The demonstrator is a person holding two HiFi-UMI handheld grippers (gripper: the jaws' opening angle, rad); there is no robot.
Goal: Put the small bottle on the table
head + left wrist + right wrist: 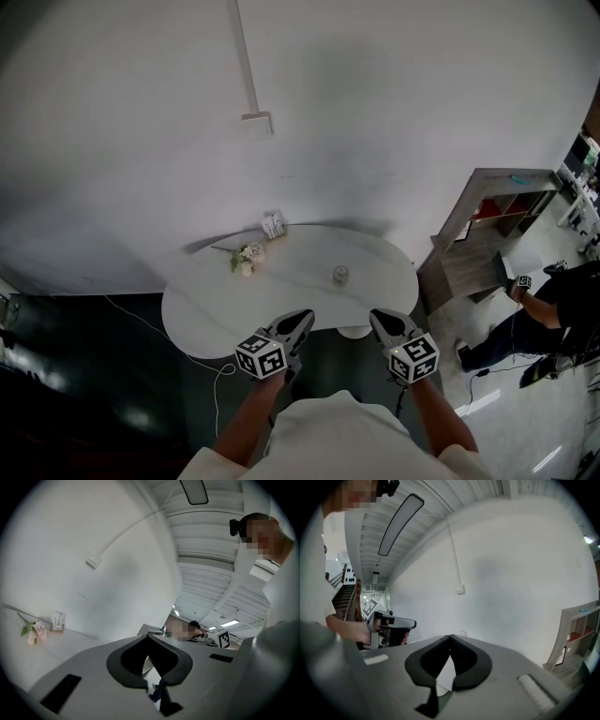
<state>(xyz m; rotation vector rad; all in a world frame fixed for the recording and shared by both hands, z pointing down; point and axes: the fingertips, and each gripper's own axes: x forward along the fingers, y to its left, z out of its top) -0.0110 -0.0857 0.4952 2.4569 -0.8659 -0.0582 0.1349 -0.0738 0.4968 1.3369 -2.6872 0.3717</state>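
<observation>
At table [192, 314] edge, L claw [304, 320], R claw [377, 318] shut

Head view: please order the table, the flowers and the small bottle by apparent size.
Largest: table
Middle: flowers
Smallest: small bottle
The flowers and bottle rest on the table at similar distance, so the order is sure.

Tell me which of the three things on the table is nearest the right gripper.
The small bottle, alone on the right half of the table, ahead of the right gripper; the flowers and the little stand lie farther left.
</observation>
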